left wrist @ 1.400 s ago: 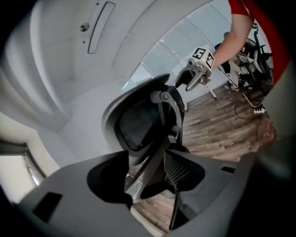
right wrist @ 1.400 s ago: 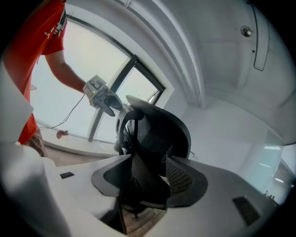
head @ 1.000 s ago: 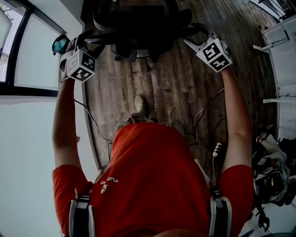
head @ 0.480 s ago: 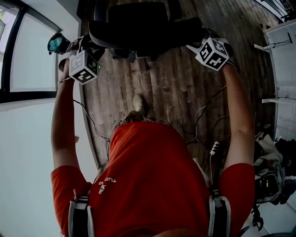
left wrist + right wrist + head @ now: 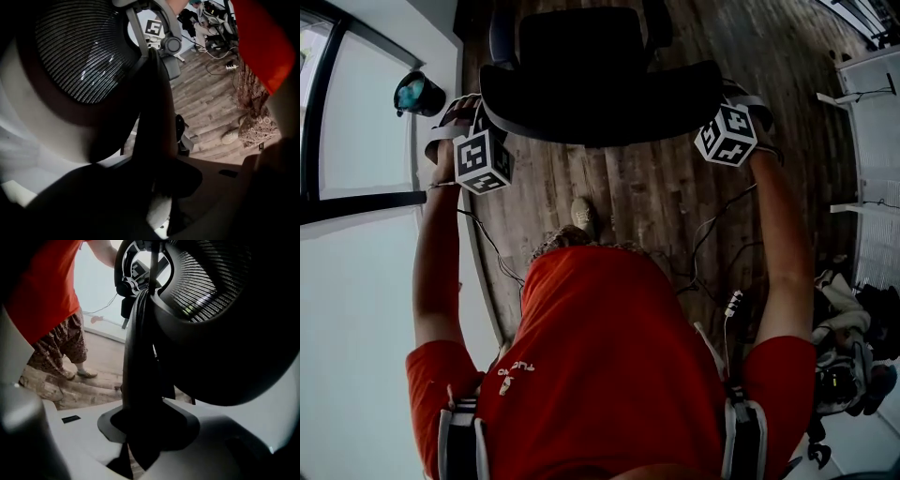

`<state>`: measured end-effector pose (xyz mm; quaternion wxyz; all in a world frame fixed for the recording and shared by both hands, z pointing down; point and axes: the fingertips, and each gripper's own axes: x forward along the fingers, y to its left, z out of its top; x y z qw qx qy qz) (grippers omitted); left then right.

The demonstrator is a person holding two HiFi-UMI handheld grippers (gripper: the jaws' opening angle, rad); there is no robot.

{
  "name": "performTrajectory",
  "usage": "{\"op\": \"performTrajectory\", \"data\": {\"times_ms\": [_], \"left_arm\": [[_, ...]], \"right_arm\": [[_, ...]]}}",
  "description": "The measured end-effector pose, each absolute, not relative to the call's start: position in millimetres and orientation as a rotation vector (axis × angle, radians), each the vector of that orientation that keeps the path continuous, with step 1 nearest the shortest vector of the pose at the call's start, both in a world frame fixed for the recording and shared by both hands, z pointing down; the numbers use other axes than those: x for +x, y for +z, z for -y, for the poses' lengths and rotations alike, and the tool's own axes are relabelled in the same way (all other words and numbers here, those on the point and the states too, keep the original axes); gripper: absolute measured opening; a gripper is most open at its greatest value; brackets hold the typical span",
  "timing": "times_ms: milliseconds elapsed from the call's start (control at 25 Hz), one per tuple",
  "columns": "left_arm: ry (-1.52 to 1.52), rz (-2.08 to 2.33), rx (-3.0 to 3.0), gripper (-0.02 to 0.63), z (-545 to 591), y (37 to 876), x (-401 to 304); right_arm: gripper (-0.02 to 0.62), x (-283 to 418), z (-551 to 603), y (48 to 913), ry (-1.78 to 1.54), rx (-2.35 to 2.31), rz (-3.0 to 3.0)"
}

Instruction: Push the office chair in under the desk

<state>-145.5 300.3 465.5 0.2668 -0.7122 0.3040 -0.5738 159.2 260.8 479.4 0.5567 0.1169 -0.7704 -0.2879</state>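
Head view: the office chair (image 5: 598, 75) sat top centre on the wood floor (image 5: 647, 187), with its black backrest toward me. The left gripper (image 5: 478, 131) was at the backrest's left edge and the right gripper (image 5: 727, 117) at its right edge, both my arms stretched out. My shoe (image 5: 583, 214) was just behind the chair. Cables (image 5: 712, 234) lay on the floor to my right.

Left gripper view: dark shot. The mesh back (image 5: 86, 51) filled the upper left. A black frame bar (image 5: 152, 117) ran down into the jaws, which looked closed on it with no gap showing.

Right gripper view: clearer. A black edge bar (image 5: 140, 357) dropped straight between the grey jaws, which were clamped tight on it. The mesh back was upper right, my orange shirt (image 5: 47, 282) upper left.
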Motion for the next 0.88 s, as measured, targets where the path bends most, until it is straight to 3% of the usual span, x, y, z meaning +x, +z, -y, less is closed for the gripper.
{"op": "performTrajectory", "data": {"times_ms": [160,880], "left_arm": [[-1.555,-0.793,-1.898,0.114,-298.3,467.0,-146.7],[-1.559,-0.694,-1.905,0.091,-185.6,469.6,-160.1]], "right_arm": [[0.118,157.3,-257.8,478.1,-0.715,0.277,1.816],[0.11,145.6,-157.0,474.0,-0.725,0.303,1.803]]}}
